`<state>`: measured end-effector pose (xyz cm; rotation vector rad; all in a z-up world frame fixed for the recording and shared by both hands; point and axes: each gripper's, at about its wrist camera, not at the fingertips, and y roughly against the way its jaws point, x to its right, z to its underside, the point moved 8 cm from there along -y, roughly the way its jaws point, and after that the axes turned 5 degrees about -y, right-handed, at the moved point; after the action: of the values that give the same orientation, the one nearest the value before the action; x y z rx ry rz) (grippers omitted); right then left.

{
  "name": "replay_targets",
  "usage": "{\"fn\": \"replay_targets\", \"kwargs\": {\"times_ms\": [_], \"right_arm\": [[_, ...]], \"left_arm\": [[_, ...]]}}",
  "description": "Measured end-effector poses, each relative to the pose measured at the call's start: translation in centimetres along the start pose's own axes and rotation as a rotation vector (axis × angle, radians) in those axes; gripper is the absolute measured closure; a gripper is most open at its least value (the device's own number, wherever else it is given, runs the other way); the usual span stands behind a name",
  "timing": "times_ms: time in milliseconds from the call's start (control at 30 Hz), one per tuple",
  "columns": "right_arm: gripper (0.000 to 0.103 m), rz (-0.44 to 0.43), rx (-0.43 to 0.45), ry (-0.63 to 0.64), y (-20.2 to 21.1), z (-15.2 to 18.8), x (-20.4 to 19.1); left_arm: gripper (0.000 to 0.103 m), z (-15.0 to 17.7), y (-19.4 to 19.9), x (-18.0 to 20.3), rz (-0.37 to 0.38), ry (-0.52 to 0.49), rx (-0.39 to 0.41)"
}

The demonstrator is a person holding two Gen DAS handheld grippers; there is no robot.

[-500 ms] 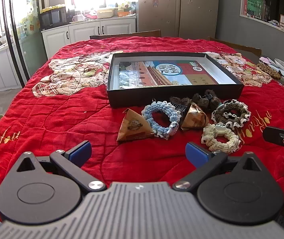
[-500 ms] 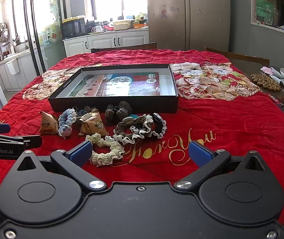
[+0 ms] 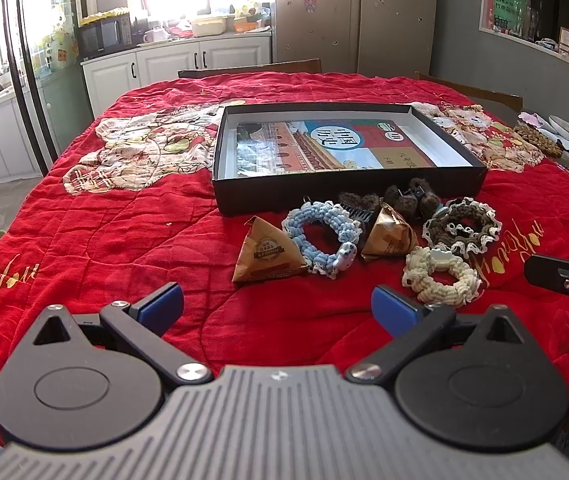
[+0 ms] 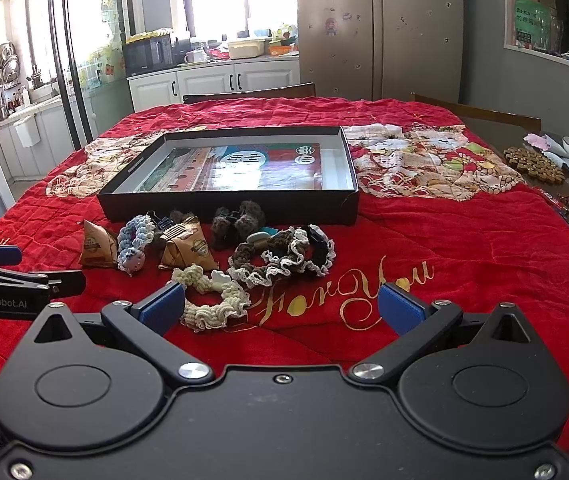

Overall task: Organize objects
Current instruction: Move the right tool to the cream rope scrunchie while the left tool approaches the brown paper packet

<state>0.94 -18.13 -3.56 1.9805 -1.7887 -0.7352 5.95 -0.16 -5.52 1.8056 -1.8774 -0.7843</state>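
A shallow black box (image 3: 348,196) (image 4: 228,210) with a printed sheet inside lies on the red quilt. In front of it lie two brown triangular packets (image 3: 266,254) (image 3: 390,234), a blue crochet scrunchie (image 3: 320,236) (image 4: 134,240), a cream scrunchie (image 3: 440,276) (image 4: 212,298), a brown lace-edged scrunchie (image 3: 462,226) (image 4: 280,254) and dark fuzzy hair clips (image 3: 412,196) (image 4: 238,218). My left gripper (image 3: 276,308) is open and empty, short of the packets. My right gripper (image 4: 282,308) is open and empty, its left finger next to the cream scrunchie.
The table is covered by a red quilt (image 3: 124,240) with cat patches and gold lettering. A beaded mat (image 4: 534,166) and plates sit at the right edge. Wooden chairs (image 4: 248,92) stand behind the table. Kitchen cabinets and a fridge are beyond.
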Motion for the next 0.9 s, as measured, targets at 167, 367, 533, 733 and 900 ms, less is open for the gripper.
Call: {"fn": "replay_targets", "kwargs": {"times_ms": [167,367,533,733,900], "right_arm": [[0.0,-0.005,0.002,0.004,0.04,-0.02,-0.09],[0.0,-0.007,0.001,0.008,-0.06,0.04,-0.19],[0.0,-0.012,0.009,0.013,-0.04,-0.02,-0.21],[0.0,-0.029,0.028,0.039,0.1,-0.11,-0.64],[0.0,-0.029,0.029,0.04,-0.02,-0.02,-0.49]], "left_arm": [[0.0,0.07,-0.04,0.14,0.009,-0.003,0.0],[0.0,0.12,-0.2,0.31,0.02,-0.014,0.002],[0.0,0.09,-0.28,0.16,0.023,-0.016,0.007],[0.0,-0.09,0.0,0.6,0.045,-0.043,0.036],[0.0,-0.21,0.14,0.82,0.043,-0.065,0.062]]}}
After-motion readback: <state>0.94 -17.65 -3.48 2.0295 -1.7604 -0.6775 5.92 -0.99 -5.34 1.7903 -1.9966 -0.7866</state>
